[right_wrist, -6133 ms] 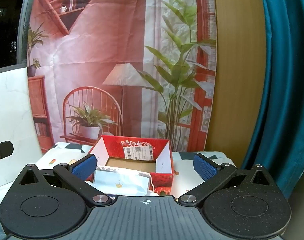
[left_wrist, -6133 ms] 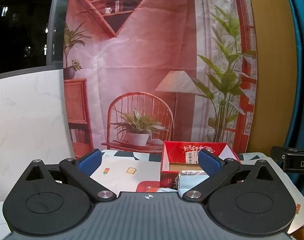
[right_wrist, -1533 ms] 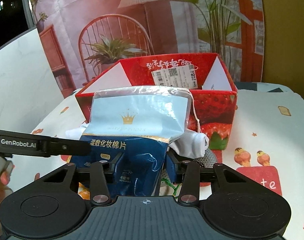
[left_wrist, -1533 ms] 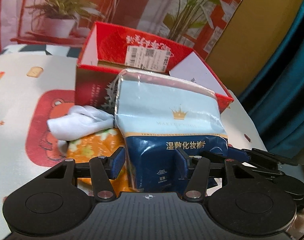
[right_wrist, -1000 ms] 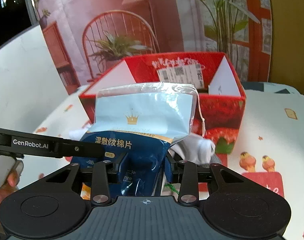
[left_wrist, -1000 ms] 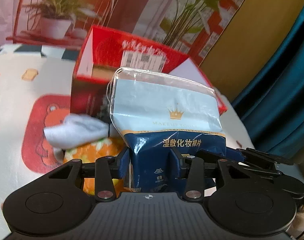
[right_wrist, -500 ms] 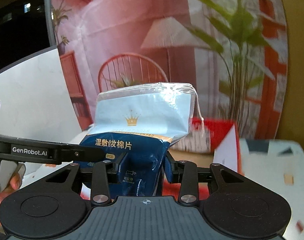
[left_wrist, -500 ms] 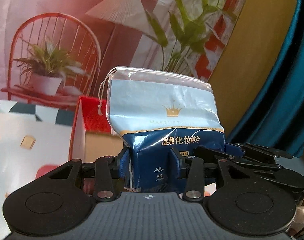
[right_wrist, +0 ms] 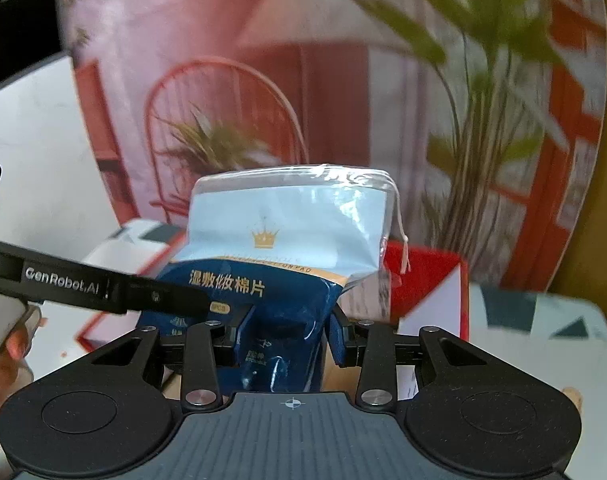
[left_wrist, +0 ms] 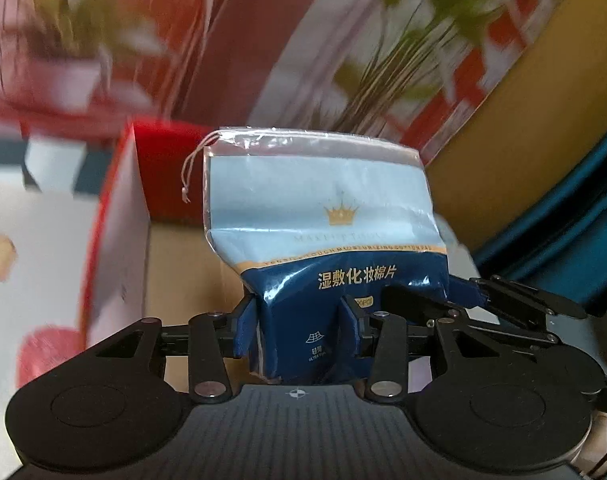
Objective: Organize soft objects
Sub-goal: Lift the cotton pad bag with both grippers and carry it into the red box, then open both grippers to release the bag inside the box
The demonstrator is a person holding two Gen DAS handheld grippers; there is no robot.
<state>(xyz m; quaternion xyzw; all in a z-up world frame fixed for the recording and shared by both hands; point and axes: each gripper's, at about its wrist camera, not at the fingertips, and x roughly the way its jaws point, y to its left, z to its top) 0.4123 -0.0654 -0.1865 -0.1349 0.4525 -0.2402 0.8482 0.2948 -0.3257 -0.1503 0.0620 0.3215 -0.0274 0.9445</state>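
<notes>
Left wrist: left gripper (left_wrist: pixel 299 326) clamped on lower end of blue-and-pale plastic cotton-pad pouch (left_wrist: pixel 323 240), upright above open red cardboard box (left_wrist: pixel 131 200); right wrist: right gripper (right_wrist: pixel 283 338) likewise pinching pouch base, box just beyond and below.

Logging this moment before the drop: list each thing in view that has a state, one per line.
Cotton pad bag: held up over the box, upright, top drawn shut, lower half squeezed.
Left hand-held gripper: shut on the bag's lower part.
Right hand-held gripper: shut on the bag's lower part.
Red box: open, brown floor showing beneath the bag.
</notes>
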